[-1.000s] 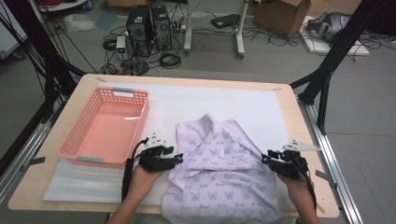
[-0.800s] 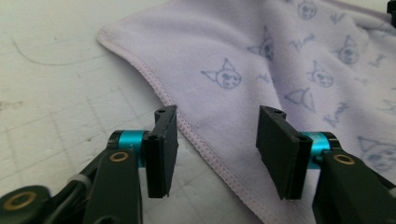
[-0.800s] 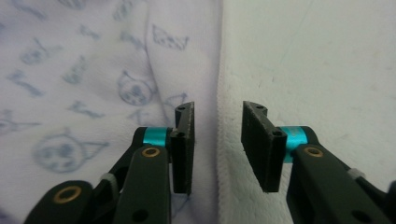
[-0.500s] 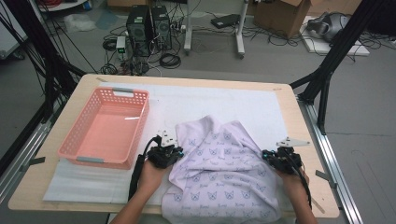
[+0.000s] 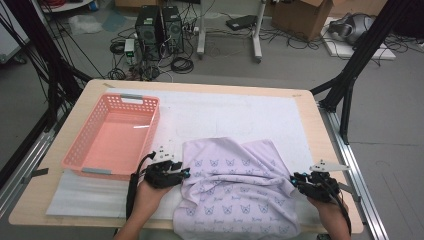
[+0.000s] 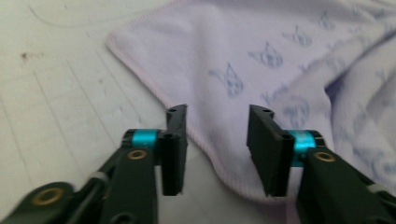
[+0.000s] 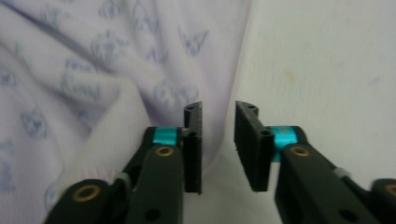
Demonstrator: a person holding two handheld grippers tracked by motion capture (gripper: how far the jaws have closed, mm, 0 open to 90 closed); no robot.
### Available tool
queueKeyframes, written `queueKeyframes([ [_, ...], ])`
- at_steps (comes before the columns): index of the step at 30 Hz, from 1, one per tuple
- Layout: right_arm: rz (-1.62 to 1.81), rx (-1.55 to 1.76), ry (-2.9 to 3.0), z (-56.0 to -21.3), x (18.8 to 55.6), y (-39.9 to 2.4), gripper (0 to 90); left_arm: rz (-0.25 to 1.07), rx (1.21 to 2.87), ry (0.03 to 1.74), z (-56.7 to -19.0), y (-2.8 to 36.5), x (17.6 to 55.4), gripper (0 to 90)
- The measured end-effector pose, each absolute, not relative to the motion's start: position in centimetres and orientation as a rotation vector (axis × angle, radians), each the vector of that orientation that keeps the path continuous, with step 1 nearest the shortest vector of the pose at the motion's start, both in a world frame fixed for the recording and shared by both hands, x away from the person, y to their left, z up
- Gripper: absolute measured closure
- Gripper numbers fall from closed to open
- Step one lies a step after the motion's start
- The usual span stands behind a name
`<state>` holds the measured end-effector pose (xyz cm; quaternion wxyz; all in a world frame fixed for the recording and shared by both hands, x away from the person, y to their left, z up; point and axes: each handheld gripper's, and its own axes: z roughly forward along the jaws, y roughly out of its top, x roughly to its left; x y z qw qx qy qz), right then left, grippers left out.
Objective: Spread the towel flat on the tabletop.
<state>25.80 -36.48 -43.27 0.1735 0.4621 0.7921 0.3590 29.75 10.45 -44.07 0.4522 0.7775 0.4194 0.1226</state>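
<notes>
Lilac cloth [image 5: 235, 195] with a repeating blue cat-face print lies rumpled on the near half of the table [image 5: 310, 107], on top of a white mat [image 5: 240, 115]; its near edge hangs over the table's front edge.

High view: left gripper [image 5: 186, 172] sits at the cloth's left edge and right gripper [image 5: 292, 178] at its right edge, each in one of the person's hands, forearms coming in from the bottom. Whether the jaws are parted can't be read from there.

Left gripper view: gives the detail. Jaws of the left gripper [image 6: 215, 140] stand apart and have just been opening. The cloth's [image 6: 261, 60] hemmed edge runs through the gap between them, but the pads don't press on it. Bare white mat [image 6: 60, 98] to the left of the hem.

Right gripper view: the right gripper [image 7: 218, 140] has a narrower gap, also just been opening. The cloth's [image 7: 93, 70] edge lies in front of and partly between the jaws, no pinch visible. Mat [image 7: 327, 70] bare on the right side.

Only the high view picks up the pink plastic basket [image 5: 82, 155]. It stands on the table's left side, just beside the left gripper, apart from the cloth. Nothing lies in it. Floor behind the table: computer towers [image 5: 160, 25], cables, a cardboard box [image 5: 302, 15].
</notes>
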Motion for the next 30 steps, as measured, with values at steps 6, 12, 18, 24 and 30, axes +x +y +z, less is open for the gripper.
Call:
queueKeyframes([
  [6, 1.061, 1.255, 2.207, -42.5, 28.9, -35.2, 57.2, 0.376, 1.923, 1.092, -44.2, 9.7, 33.1, 47.0],
  [12, 1.054, 1.245, 2.235, -43.0, 32.6, -33.7, 53.3, 0.459, 2.014, 1.043, -45.0, 7.5, 34.4, 53.1],
  [18, 1.03, 1.244, 2.249, -43.3, 34.4, -32.8, 55.4, 0.519, 2.052, 1.084, -44.4, 7.4, 35.3, 87.1],
  [24, 1.02, 1.264, 2.232, -43.6, 35.1, -33.0, 55.3, 0.556, 1.978, 1.167, -44.3, 9.0, 35.7, 87.2],
  [30, 1.051, 1.29, 2.237, -44.3, 37.0, -32.4, 51.4, 0.5, 1.977, 1.198, -44.7, 9.3, 35.7, 60.8],
])
